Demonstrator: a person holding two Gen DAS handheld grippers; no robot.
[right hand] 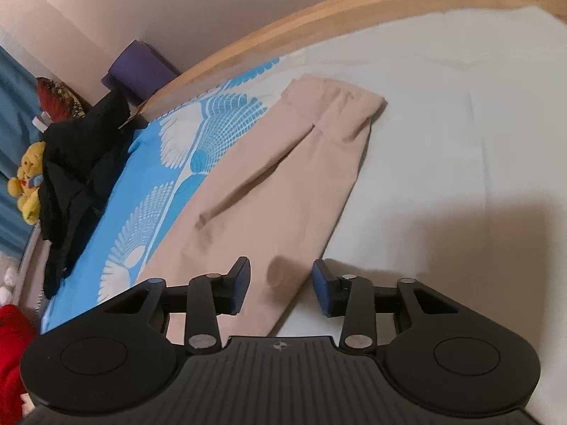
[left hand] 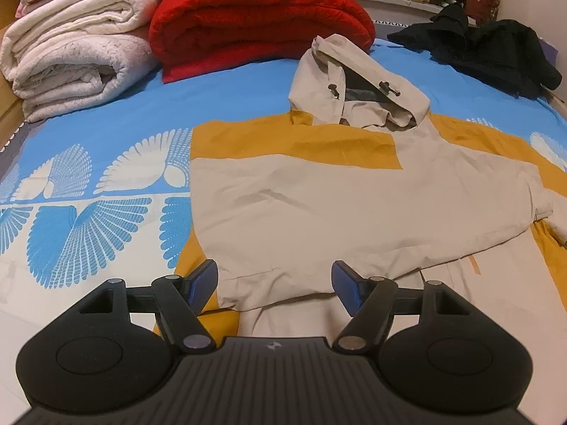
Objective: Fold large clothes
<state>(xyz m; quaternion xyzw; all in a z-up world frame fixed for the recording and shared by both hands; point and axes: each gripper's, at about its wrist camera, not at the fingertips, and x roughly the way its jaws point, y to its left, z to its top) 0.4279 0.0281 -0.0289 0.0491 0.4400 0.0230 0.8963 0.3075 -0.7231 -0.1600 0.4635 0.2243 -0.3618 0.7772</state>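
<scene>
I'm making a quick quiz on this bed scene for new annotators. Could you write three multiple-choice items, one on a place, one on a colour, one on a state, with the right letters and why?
1. Where is the red blanket relative to the jacket's hood?
A. Beyond it, toward the far end of the bed
B. Under the jacket
C. On the floor

2. What two colours make up the hooded jacket?
A. Black and red
B. Beige and mustard yellow
C. Blue and white

3. How does the left hand-held gripper stand?
A. Shut on the hood
B. Shut on a sleeve
C. Open, pads off the cloth

Answers:
1 A: the left wrist view shows the folded blanket behind the hood.
2 B: beige body with yellow panels across the chest and sleeve.
3 C: the blue pads stand wide apart above the jacket's folded sleeve, pressing on nothing.
</scene>
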